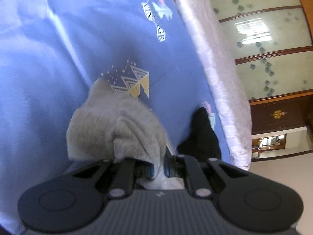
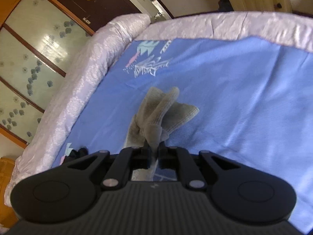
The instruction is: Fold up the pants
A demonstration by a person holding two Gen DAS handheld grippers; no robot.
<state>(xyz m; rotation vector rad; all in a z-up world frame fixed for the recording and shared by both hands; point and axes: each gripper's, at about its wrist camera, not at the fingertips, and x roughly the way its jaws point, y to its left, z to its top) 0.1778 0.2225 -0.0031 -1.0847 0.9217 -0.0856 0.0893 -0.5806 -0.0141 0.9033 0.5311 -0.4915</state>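
Note:
The grey pants hang bunched over the blue bedsheet. My left gripper is shut on a fold of the grey fabric, which drapes forward from its fingers. In the right wrist view my right gripper is shut on another part of the pants; ribbed cuff ends fan out beyond the fingers above the sheet. Most of the garment is hidden below the grippers.
A black cloth item lies near the bed's edge and also shows in the right wrist view. A pale pink quilted border rims the bed. A wardrobe with frosted floral panels stands beyond it.

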